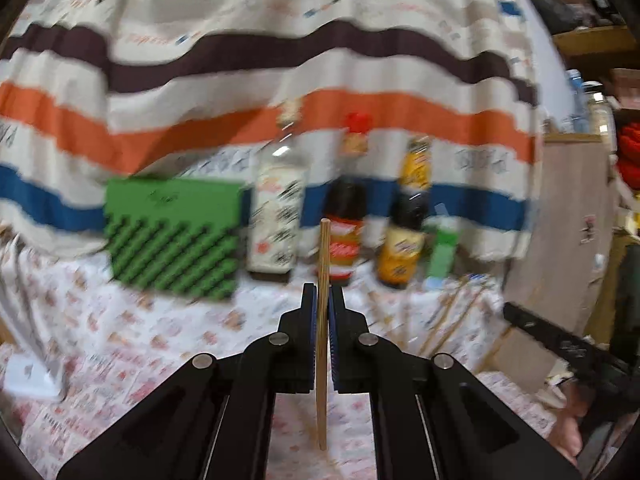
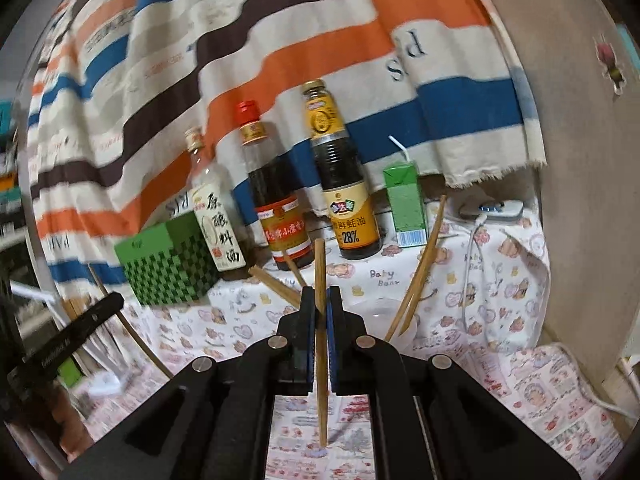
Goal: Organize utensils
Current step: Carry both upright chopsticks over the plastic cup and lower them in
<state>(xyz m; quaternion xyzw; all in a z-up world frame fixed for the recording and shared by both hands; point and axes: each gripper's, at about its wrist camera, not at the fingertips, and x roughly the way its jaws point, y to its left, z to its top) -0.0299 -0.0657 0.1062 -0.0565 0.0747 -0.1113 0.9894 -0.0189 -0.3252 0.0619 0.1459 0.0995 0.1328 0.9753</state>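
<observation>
Two grippers, each with jaws pinched tight on one wooden chopstick: left gripper (image 1: 323,294) clamping a chopstick (image 1: 323,320) that stands upright between the pads, right gripper (image 2: 321,296) doing the same with its own chopstick (image 2: 320,344), poking up above the fingertips and hanging down below them. Both pointing roughly level toward the back of the table (image 2: 460,280), held up off the patterned cloth. Plenty of free cloth right under and ahead of the jaws. Further out, more loose chopsticks: a pair (image 2: 420,272) leaning up on the right, a couple more (image 2: 276,284) lying near the bottles. Back row: three sauce bottles (image 2: 284,196), one green checkered box (image 2: 168,268) on the left, one green juice carton (image 2: 405,204) with a straw on the right. Striped blanket (image 2: 280,52) hanging behind everything, closing off the back edge. Left view pretty blurry.
</observation>
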